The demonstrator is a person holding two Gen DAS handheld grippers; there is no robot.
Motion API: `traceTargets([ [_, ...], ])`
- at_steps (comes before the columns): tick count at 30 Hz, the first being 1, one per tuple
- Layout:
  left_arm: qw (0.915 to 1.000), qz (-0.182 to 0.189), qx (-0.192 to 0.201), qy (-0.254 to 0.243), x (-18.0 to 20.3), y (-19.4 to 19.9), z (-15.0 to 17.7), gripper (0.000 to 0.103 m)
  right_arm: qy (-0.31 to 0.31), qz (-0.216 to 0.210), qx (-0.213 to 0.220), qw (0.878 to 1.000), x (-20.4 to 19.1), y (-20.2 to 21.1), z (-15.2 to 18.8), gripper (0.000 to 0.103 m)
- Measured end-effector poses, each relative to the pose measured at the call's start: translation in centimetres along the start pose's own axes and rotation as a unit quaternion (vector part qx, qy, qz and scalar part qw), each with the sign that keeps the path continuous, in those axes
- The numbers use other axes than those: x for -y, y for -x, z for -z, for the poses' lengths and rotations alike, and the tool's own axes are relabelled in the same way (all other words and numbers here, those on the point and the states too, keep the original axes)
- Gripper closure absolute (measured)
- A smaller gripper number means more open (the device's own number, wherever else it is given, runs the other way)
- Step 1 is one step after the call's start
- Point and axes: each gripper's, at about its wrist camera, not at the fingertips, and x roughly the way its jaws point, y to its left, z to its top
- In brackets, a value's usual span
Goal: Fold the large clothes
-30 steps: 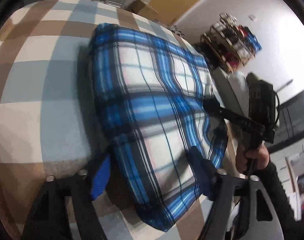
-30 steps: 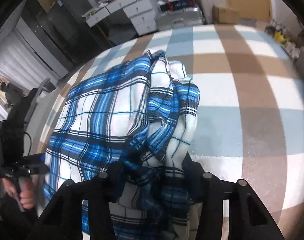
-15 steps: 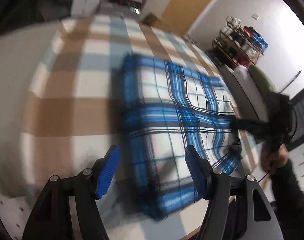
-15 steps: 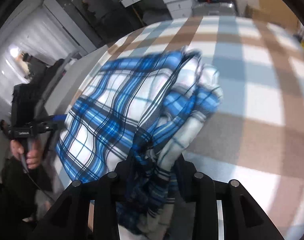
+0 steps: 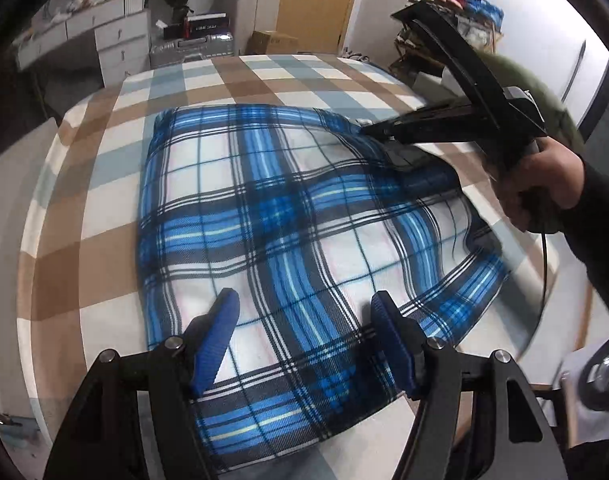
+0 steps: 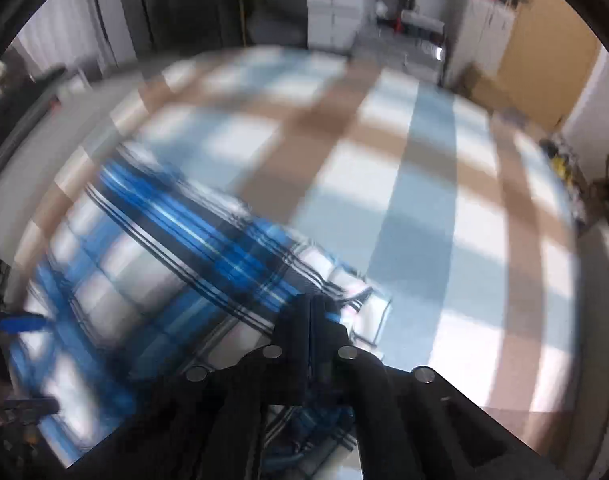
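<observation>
Blue plaid garment (image 5: 272, 216) on checked bed (image 5: 104, 184) — left gripper (image 5: 304, 320) fingers apart, right gripper (image 6: 312, 308) fingers pinching its edge.

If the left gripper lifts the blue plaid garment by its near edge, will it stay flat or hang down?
The blue plaid garment probably droops: it already ripples near the right gripper. It looks light and soft, so the bedcover might drag it slightly.

the left gripper (image 5: 304, 324) is hovering with its blue-padded fingers (image 5: 220, 332) spread wide apart, gripping nothing. the right gripper (image 6: 311, 312) is holding its fingers pressed together. the right hand (image 5: 538, 188) is wrapping around the right gripper's handle, with a dark sleeve covering the wrist.
</observation>
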Motion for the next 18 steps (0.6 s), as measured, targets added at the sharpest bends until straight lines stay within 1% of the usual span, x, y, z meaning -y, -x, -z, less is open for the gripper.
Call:
traceTargets([
  [2,1.0,-0.005,0.0,0.002,-0.1,0.1,0.2,0.038,0.007,0.005,-0.007,1.0,0.0,0.6,0.5,0.103],
  [3,1.0,-0.004,0.001,0.003,-0.1,0.1,0.2,0.037,0.003,0.014,-0.014,1.0,0.1,1.3,0.7,0.103],
  [4,1.0,-0.001,0.002,0.004,-0.2,0.1,0.1,0.036,-0.002,0.017,-0.012,1.0,0.1,2.0,0.7,0.103],
  [5,1.0,0.001,0.004,0.005,-0.4,0.2,0.2,0.035,-0.01,0.01,0.004,1.0,0.2,3.6,1.1,0.099],
  [7,0.9999,0.005,0.009,0.01,-0.6,0.1,0.2,0.035,-0.01,-0.019,0.035,0.999,-0.4,6.6,2.4,0.098],
  [9,0.9999,0.004,0.011,0.01,-0.6,0.1,0.2,0.035,-0.003,-0.045,0.058,0.997,-1.2,8.7,4.3,0.098],
  [10,0.9999,0.002,0.012,0.01,-0.3,0.4,0.4,0.035,-0.001,-0.057,0.058,0.997,-1.8,8.9,5.0,0.098],
  [11,0.9999,-0.001,0.012,0.009,-0.1,0.5,0.5,0.035,0.002,-0.063,0.047,0.997,-2.6,8.5,5.8,0.098],
  [12,0.9999,-0.005,0.012,0.008,0.0,0.5,0.5,0.033,0.012,-0.06,0.035,0.998,-3.4,7.3,6.6,0.098],
  [13,0.9999,-0.006,0.01,0.006,0.2,0.4,0.5,0.031,0.031,-0.046,0.02,0.998,-4.2,5.8,7.6,0.098],
  [14,0.9999,-0.007,0.008,0.002,0.4,0.4,0.5,0.027,0.055,-0.024,0.008,0.998,-5.0,4.5,8.8,0.099],
  [15,0.9999,-0.01,0.004,-0.003,0.6,0.3,0.4,0.026,0.067,-0.011,0.046,0.997,-5.5,5.2,9.5,0.099],
  [16,0.9998,-0.018,0.002,-0.01,0.9,0.2,0.4,0.026,0.069,-0.008,0.036,0.997,-5.7,5.3,9.7,0.099],
  [17,0.9996,-0.023,0.002,-0.014,1.1,0.1,0.4,0.025,0.06,-0.009,0.036,0.998,-5.7,5.9,9.7,0.099],
  [18,0.9993,-0.03,0.002,-0.021,1.3,0.0,0.5,0.024,0.044,-0.025,0.039,0.998,-5.5,6.8,9.7,0.098],
])
